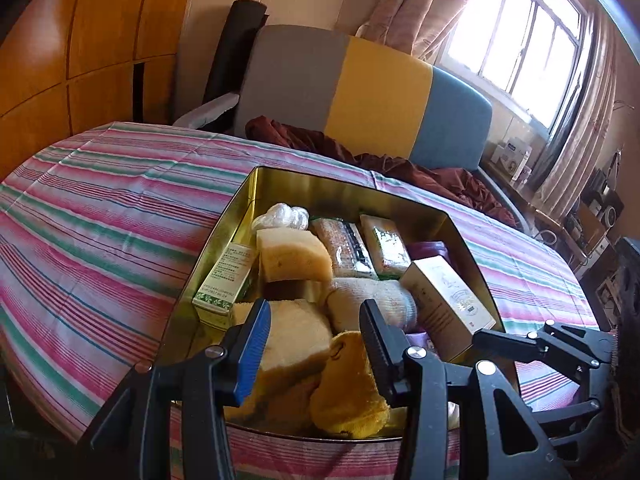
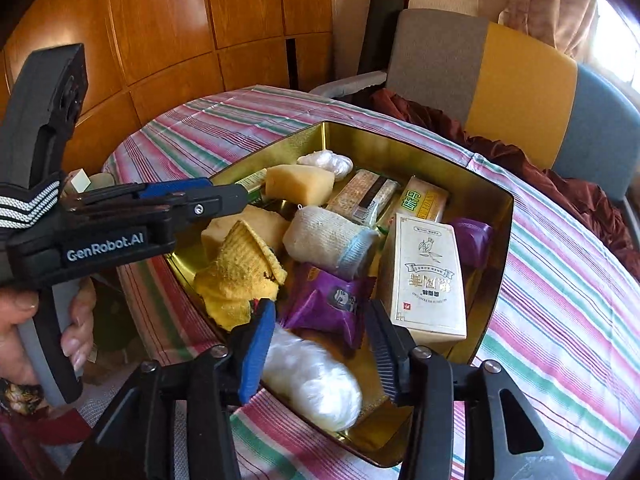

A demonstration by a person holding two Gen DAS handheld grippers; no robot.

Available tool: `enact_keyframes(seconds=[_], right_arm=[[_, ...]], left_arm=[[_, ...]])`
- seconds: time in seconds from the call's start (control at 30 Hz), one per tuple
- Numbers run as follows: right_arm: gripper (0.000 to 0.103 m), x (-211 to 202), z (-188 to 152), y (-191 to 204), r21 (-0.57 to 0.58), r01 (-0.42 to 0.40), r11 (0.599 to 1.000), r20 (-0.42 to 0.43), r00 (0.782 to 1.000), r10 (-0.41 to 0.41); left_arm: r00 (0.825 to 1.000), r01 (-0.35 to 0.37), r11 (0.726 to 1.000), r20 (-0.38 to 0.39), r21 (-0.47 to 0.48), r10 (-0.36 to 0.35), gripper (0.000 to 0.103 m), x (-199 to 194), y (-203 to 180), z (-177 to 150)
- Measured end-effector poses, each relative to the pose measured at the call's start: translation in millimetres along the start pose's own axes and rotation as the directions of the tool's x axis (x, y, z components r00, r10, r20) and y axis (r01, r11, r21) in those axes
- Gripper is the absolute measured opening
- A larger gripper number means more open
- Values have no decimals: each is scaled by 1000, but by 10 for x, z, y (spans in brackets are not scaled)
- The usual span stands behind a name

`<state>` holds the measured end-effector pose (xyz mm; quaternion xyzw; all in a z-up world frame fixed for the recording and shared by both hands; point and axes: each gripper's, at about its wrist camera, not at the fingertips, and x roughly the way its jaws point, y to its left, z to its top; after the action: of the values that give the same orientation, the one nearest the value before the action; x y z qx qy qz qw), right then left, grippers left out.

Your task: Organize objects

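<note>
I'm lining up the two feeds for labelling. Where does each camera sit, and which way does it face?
Left wrist: on the left hand-held gripper, looking down its fingers into the gold tin; the right hand-held gripper shows at right.
Right wrist: on the right hand-held gripper, over a white plastic bundle; the left hand-held gripper and hand show.
Shared: tin, yellow cloth, striped tablecloth.

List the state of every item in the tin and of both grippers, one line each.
Gold tin: lidless, nearly full.
White plastic bundle: lying in tin, between the open jaws.
Right gripper: open, over the bundle.
Left gripper: open, over the tin.
Yellow cloth: crumpled.
Cream box: lying flat.
Purple packet: sealed.
</note>
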<state>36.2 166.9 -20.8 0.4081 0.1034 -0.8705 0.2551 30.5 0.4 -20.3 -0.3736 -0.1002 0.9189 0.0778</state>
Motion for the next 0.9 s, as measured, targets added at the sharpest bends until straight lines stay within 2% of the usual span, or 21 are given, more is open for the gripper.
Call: enact_keyframes(seconds=[0.2,0.3,0.37,0.5,0.57,0.63,0.77,0.9], right_arm=[[56,-53,-35,94,-41,41,998,13,999,-41],[61,-102,-33,107,-36,51,998,28,998,-50],[68,-156,-36,116,-26,71,997,45,997,-69],[73,-248,-24,123,12,113,993,57,992,-114],[83,-298,-15,98,53,141,989,62,988,-144],[86,-348,-3,76,84,168,982,70,982,-174],[103,-460,12,36,129,192,973,130,969,-209],[103,-510,48,-2,187,242,952,134,954,-269]], left_arm=[[999,-47,999,-3,3,47,47,-11,6,-27],[996,-94,995,5,20,94,47,-42,-15,-22],[994,-106,994,1,39,106,47,-55,-38,-18],[983,-180,980,-8,81,182,47,-72,-110,-11],[979,-204,973,-2,104,206,47,-104,-143,-4],[973,-229,966,4,120,231,47,-150,-173,10],[956,-293,946,30,138,292,47,-223,-231,36],[954,-301,947,40,114,298,47,-299,-223,49]])
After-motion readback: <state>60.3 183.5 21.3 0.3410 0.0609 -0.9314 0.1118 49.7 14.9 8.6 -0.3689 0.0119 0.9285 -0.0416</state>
